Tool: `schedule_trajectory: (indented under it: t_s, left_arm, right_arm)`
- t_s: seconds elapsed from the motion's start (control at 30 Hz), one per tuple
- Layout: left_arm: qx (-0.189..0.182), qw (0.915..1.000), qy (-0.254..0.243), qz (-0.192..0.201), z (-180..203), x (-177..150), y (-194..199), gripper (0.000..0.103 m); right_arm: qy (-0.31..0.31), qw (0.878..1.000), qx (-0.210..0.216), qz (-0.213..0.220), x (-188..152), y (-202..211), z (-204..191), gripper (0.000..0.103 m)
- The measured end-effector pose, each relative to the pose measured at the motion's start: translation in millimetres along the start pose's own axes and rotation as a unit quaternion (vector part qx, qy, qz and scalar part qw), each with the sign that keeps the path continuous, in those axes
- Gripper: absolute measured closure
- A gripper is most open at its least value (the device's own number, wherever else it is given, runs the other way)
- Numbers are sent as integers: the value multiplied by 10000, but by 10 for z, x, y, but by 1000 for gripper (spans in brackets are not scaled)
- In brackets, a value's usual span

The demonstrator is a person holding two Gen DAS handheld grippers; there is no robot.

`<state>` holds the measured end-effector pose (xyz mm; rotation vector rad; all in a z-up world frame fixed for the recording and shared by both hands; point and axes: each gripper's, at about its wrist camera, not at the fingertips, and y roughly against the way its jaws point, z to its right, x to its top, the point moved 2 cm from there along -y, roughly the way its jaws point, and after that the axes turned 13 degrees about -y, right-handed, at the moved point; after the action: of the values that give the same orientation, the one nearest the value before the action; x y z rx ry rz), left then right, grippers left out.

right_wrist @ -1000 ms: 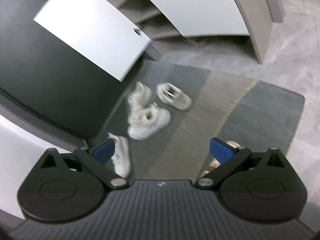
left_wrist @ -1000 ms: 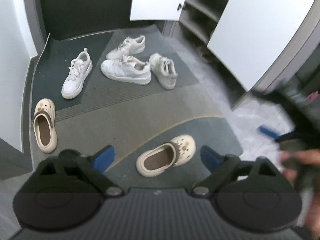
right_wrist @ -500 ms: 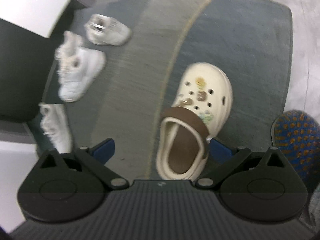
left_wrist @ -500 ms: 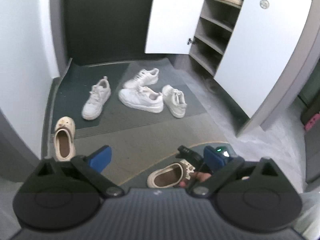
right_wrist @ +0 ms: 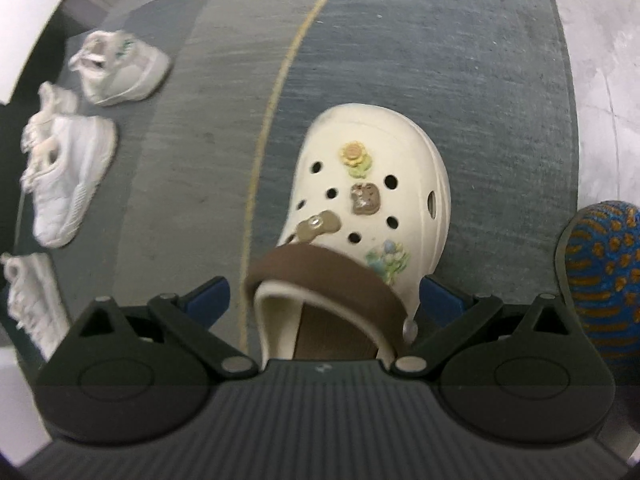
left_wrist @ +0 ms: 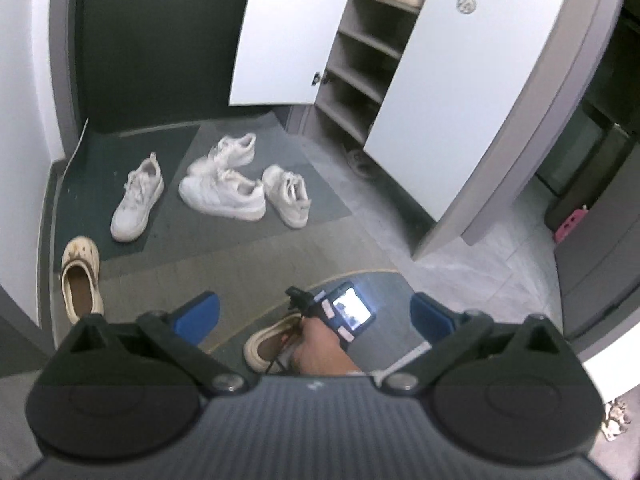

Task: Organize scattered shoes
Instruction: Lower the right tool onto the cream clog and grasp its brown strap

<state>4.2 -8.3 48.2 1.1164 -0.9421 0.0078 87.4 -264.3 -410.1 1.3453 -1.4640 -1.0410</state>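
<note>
Right hand-held gripper (right_wrist: 322,300) poised over the cream clog (right_wrist: 360,216) on the grey mat (right_wrist: 440,60), jaws spread and not yet pressing, the clog's brown heel strap (right_wrist: 320,276) and heel opening lying between the blue fingertips (right_wrist: 208,298). The shoe's toe points away from this hand-held gripper. A sound grasp probably calls for lowering until the pads flank the heel walls just behind the strap, then closing squarely so the soft rim does not fold or slip. Left hand-held gripper (left_wrist: 316,316), jaws having just been opening and nothing between them, hangs released above, facing the open shoe cabinet (left_wrist: 360,80). The matching clog (left_wrist: 80,276) lies far off to its left; four white sneakers (left_wrist: 222,196) lie ahead
</note>
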Motion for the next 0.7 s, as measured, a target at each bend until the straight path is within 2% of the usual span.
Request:
schedule_trajectory:
  t_s: [0.07,0.2,0.3,0.43,0.6,0.7]
  left_arm:
    - [-65,9998,137,-140,-99,-31,-77,0]
    - [-228,9983,378,-392,-236,-101,-219,0]
    - [-359,9974,336,-535,-228,-156,-300,0]
    - [-503,9962,288,-657,-171,-229,-361,0]
    - [-627,9945,240,-807,-88,-306,-397,0]
    - [-747,9940,223,-765,-40,-324,-361,0]
  right_arm:
    - [-58,9999,-82,109,14,-113,14,0]
    - [5,9983,-513,280,-16,-206,-85,0]
    - [310,9965,-766,157,-11,-264,-153,0]
    - [370,9948,-934,-189,75,-307,-182,0]
    - [365,9939,-856,-585,137,-305,-135,0]
    - [13,9934,-810,-817,153,-275,-45,0]
